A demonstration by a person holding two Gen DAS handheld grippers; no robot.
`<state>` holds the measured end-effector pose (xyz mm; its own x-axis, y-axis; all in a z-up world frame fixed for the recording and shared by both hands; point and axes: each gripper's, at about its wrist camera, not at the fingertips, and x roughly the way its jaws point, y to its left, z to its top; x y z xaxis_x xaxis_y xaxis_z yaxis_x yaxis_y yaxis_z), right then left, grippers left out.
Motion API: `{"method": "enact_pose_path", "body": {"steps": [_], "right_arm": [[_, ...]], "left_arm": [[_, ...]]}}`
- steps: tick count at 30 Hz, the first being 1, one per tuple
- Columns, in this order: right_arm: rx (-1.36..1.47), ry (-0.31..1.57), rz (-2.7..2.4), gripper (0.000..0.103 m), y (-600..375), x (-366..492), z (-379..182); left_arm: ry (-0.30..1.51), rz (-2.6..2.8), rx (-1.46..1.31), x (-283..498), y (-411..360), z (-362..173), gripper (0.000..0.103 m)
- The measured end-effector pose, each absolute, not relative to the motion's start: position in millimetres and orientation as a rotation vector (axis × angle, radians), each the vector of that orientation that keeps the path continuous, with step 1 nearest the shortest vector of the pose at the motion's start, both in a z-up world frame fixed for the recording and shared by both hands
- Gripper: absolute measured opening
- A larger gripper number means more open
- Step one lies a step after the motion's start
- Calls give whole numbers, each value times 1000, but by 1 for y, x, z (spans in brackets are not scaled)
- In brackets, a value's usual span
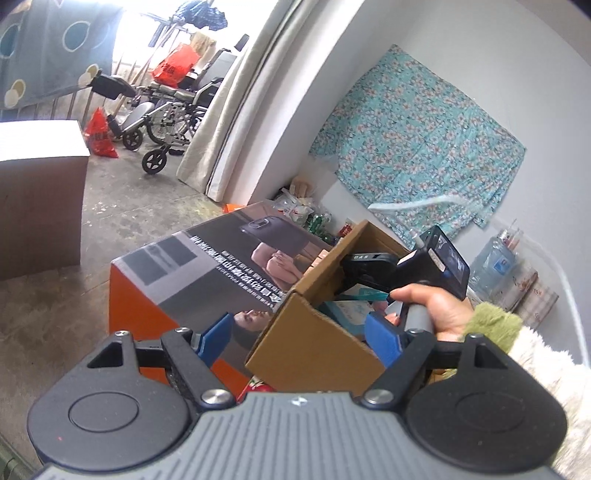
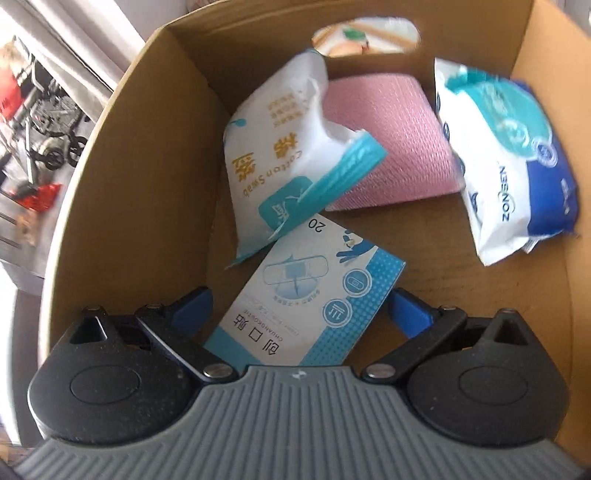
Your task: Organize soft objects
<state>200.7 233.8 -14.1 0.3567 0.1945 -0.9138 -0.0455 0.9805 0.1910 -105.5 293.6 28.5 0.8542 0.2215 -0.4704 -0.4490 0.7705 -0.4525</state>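
Bandage box (image 2: 308, 299) between spread right tool (image 2: 301, 306) fingers, inside cardboard box (image 2: 122, 192)

"cotton swab" bag (image 2: 273, 155), "zonsen" pack (image 2: 517, 162)

Daylight from the upper left blows out the window (image 1: 147, 22) area. Fisheye bending curves the edges. The right wrist view shows motion blur, strongest at upper right.
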Motion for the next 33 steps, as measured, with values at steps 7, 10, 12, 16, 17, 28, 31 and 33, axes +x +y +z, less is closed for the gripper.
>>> {"method": "enact_pose_path", "body": {"steps": [7,10,12,16,17,28,31,33], "right_arm": [[-8,1147,213,101,241,187,-15],[-56,1174,288,101,243,184,-11],[-85,1193,342,101,242,180,-8],[-30,1207,458,96,243,176,-4],[-7,1201,461,96,243,176,-4],[300,1332,533,91,184,184,20],[279,1338,641,81,175,164,37],[284,1368,728,73,170,157,41]], "left_arm": [[403,392,-613,-119,301,23,80],[396,395,-619,-121,303,22,80],[396,394,-621,-121,304,21,80],[414,393,-619,-118,304,19,80],[419,392,-617,-117,302,19,80],[410,385,-569,-113,286,25,81],[410,387,-563,-112,285,25,81],[412,393,-560,-111,285,26,81]]}}
